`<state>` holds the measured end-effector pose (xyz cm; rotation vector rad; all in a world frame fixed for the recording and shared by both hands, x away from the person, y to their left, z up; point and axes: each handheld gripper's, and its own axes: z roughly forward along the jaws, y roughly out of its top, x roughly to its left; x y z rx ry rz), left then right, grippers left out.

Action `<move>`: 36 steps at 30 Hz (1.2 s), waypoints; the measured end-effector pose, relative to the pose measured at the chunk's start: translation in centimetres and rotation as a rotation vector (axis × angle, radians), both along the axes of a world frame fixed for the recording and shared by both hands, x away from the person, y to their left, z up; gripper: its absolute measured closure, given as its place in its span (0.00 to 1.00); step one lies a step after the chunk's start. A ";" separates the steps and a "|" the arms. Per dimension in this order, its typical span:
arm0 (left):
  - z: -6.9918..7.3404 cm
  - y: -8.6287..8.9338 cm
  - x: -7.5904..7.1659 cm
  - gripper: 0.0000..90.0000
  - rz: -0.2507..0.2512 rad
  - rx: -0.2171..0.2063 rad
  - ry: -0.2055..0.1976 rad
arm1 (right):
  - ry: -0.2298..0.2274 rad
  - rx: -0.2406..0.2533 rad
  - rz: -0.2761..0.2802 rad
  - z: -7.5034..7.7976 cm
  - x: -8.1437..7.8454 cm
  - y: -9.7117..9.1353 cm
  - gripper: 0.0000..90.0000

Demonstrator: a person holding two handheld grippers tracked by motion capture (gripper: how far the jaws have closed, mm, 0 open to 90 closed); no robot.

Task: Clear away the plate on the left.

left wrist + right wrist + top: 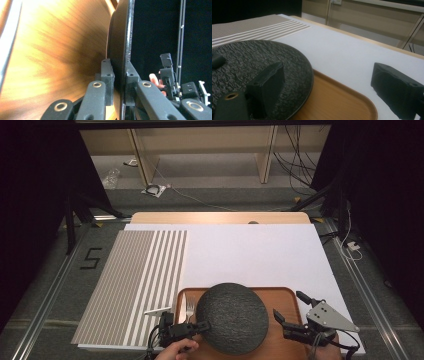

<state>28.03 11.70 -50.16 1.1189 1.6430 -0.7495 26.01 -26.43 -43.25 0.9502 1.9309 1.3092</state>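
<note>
A dark, rough-surfaced round plate (232, 317) lies over the middle of a wooden tray (280, 295) at the table's near edge. My left gripper (205, 326) is shut on the plate's left rim. In the left gripper view the plate (120, 45) appears edge-on, with both pads clamped on the rim at my left gripper (120, 72). My right gripper (289, 304) stands open over the tray's right end, just right of the plate. In the right gripper view the plate (262, 60) is beside the left jaw of my right gripper (329, 75), untouched.
A fork (190, 309) and a knife (183, 307) lie on the tray's left end, next to my left gripper. A striped placemat (135, 280) covers the table's left side and a white mat (250, 255) the rest. Shelving and cables stand beyond the far edge.
</note>
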 end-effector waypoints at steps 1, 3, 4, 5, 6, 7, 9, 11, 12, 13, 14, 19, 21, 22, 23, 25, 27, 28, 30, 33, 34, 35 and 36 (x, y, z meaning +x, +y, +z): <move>0.0 -0.1 0.0 0.92 -0.005 0.001 0.004 | 0.000 0.001 0.000 0.0 0.0 0.0 0.14; -0.1 -0.4 0.0 0.92 -0.013 0.003 0.002 | 0.000 0.000 0.000 0.0 0.0 0.0 0.14; -0.1 -0.5 0.0 0.92 -0.019 0.004 0.001 | -0.001 0.001 0.000 0.0 0.0 0.0 0.14; -0.1 -0.6 0.0 0.92 -0.024 0.007 0.001 | 0.000 0.000 0.000 0.0 0.0 0.0 0.14; -0.1 -0.8 0.0 0.92 -0.030 0.009 0.000 | 0.001 0.000 0.000 0.0 0.0 0.0 0.14; -0.1 -0.9 0.0 0.92 -0.035 0.009 0.000 | 0.002 -0.003 0.001 0.0 0.0 0.0 0.14; -0.2 -1.1 -0.1 0.92 -0.042 0.008 0.007 | 0.000 -0.005 0.002 0.0 -0.1 0.0 0.14; -0.2 -1.4 -0.1 0.91 -0.051 0.010 0.005 | -0.002 -0.004 0.002 0.0 0.0 0.0 0.14; -0.2 -1.5 -0.1 0.91 -0.057 0.010 0.006 | 0.001 -0.006 0.002 0.0 -0.1 0.0 0.14; -0.2 -1.6 -0.2 0.91 -0.061 0.010 0.008 | 0.001 -0.006 0.002 0.0 -0.1 0.0 0.14; -0.2 -1.7 -0.2 0.91 -0.066 0.011 0.008 | 0.000 -0.008 0.003 0.0 -0.1 0.0 0.14; -0.4 -2.0 -0.2 0.91 -0.077 0.015 0.013 | 0.000 -0.008 0.004 0.0 -0.1 0.0 0.15; -0.4 -2.1 -0.2 0.91 -0.079 0.019 0.015 | -0.001 -0.009 0.003 0.0 -0.1 0.0 0.15; -0.4 -2.1 -0.2 0.91 -0.080 0.027 0.018 | 0.000 -0.009 0.003 0.0 -0.1 0.0 0.15; -0.4 -2.2 -0.2 0.91 -0.081 0.035 0.021 | 0.000 -0.009 0.004 0.0 -0.1 0.0 0.14; -0.5 -2.1 -0.2 0.91 -0.078 0.034 0.025 | -0.001 -0.009 0.004 0.0 -0.1 0.0 0.15; -0.5 -2.1 -0.2 0.91 -0.077 0.038 0.025 | -0.002 -0.009 0.004 0.0 -0.1 0.0 0.15; -0.5 -2.1 -0.1 0.91 -0.078 0.036 0.030 | -0.001 -0.007 0.004 0.0 -0.1 0.0 0.15; -0.7 -2.0 -0.2 0.92 -0.078 0.039 0.037 | 0.005 -0.016 0.003 0.1 -0.1 0.0 0.15; -0.8 -2.0 -0.1 0.92 -0.077 0.040 0.039 | 0.004 -0.015 0.004 0.1 -0.2 0.0 0.15; -0.8 -2.0 -0.1 0.92 -0.079 0.040 0.038 | 0.004 -0.016 0.004 0.1 -0.1 0.0 0.15; -0.7 -2.0 -0.1 0.92 -0.084 0.047 0.032 | 0.004 -0.015 0.004 0.1 -0.1 0.0 0.15; -0.7 -2.1 -0.1 0.92 -0.087 0.050 0.028 | 0.004 -0.013 0.004 0.1 -0.1 0.0 0.15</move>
